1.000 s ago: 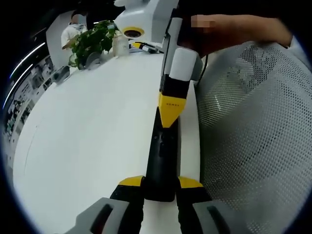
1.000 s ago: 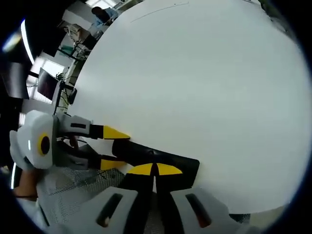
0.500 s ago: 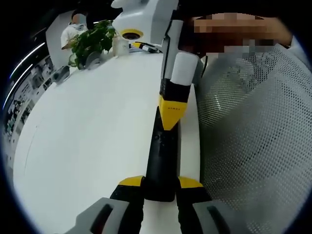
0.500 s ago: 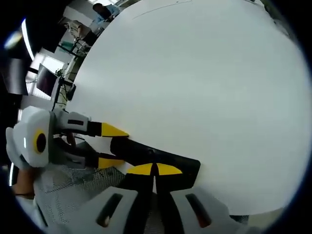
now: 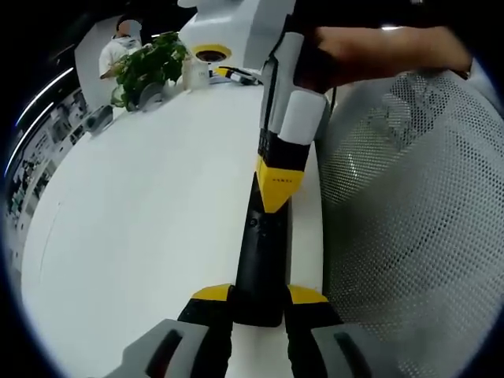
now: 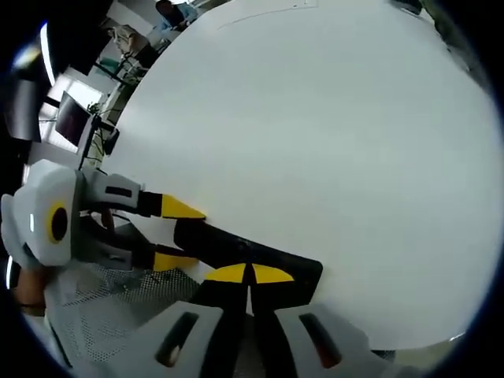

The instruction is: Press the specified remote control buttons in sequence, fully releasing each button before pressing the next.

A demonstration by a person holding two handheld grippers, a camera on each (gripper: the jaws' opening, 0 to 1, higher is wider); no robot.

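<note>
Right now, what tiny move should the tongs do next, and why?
Probably lift the right tongs slightly off the remote control: their shut yellow tips rest on its top, while the left tongs grip its near end on the white table.

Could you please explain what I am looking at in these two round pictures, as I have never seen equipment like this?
A person holds a hand-held gripper in each hand, and a fisheye camera rides on each one, looking forward along its jaws.

In the left gripper view, the left hand-held gripper clamps the near end of a long black remote control, which lies on a white table. The right hand-held gripper comes in from the top, its yellow tips shut together and resting on the remote, apparently pressing a button.

The right gripper view shows the same scene from the other side: the right hand-held gripper's closed yellow tips on the remote, and the left hand-held gripper gripping it from the left.

Further off stand a green leafy plant and a white mesh chair back.
</note>
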